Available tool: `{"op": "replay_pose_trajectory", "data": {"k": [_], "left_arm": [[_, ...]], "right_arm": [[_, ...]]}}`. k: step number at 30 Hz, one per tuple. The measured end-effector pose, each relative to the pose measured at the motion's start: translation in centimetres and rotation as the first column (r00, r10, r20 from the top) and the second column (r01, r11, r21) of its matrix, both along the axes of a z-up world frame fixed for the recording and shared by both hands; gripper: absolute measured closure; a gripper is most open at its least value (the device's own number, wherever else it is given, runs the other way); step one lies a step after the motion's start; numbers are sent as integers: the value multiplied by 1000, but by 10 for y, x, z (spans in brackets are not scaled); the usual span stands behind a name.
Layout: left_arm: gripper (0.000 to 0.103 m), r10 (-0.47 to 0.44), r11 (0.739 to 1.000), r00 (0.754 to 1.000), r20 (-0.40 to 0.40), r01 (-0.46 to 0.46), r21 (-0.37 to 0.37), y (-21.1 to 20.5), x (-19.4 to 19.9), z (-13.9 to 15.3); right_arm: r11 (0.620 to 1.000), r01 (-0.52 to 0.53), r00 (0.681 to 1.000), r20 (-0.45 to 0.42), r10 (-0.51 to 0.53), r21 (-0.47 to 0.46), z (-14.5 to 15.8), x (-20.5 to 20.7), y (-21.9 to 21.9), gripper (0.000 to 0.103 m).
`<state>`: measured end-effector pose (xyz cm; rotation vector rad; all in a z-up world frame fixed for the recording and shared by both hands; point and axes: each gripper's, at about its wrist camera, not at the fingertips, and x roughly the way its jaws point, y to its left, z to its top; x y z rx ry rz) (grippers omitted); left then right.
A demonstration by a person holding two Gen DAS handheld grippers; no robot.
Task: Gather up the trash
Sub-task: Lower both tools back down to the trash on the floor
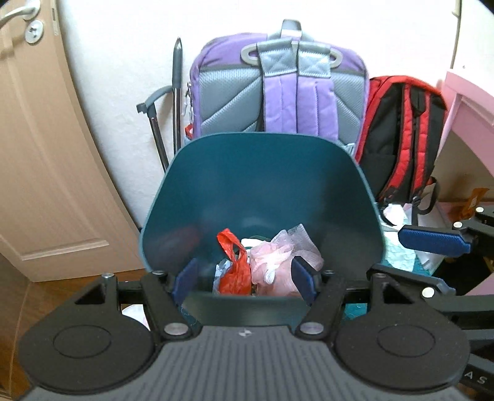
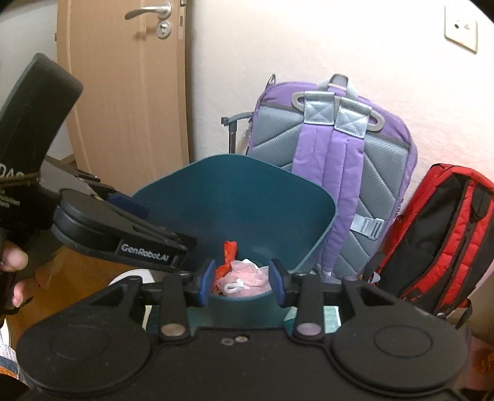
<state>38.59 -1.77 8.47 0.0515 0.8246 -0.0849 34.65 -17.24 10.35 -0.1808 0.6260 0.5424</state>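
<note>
Both views look down over a teal bin that stands on a wooden floor against a pale wall. Nearest the camera, the left tongs hang over the bin's front rim with the blue pads spread apart and nothing between them. The right tongs stand likewise parted and empty above the same rim.

Inside the bin, at its bottom, lies the trash: a red plastic bag on the left and a pink crumpled bag beside it, touching. Something white shows behind them, too small to name. The bin's near wall and the tongs' frames hide the rest of the contents.

Behind the bin a purple backpack leans upright on the wall, straps facing out; to the right of the bin a red and black backpack leans too. Left of the bin, a grey-handled stick stands against the wall, its lower end hidden. Farther left is a wooden door with a metal handle.

Only the left view shows white crumpled paper right of the bin, a pink piece of furniture cut off at the edge, and the right tongs' blue pad entering from the right. Only the right view shows a wall socket plate, the left tool's body with a printed logo, and fingers of a hand at the left edge.
</note>
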Motion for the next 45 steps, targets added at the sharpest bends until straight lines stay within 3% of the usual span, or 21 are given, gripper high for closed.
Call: {"op": "replay_pose_trajectory", "data": {"k": [15,25,31,34,37,45], "left_arm": [[24,-13,999,999,33,14,-33,13,-101,26],[20,-12,995,1000,7,13,-102,34,-149,-1],[15,-26,987,998,-62,16,-159,47,-163,-50],[8,-22,986,995,-97,6,-168,56,-163,-81],[7,-9,986,987,-160,-18,-166,66,-157,-122],[7,56,985,948,-314,-104,-139,99,-132,-228]], "right_arm": [[999,-31,999,15,30,38,28,-90,-16,60],[994,-71,996,-38,75,83,3,-131,-16,52],[991,-89,986,-132,102,99,-45,-144,-15,52],[990,-96,975,-192,113,99,-80,-147,-11,51],[993,-77,960,-262,98,89,-121,-147,-7,51],[1000,17,872,-489,-4,21,-254,-135,5,51]]}}
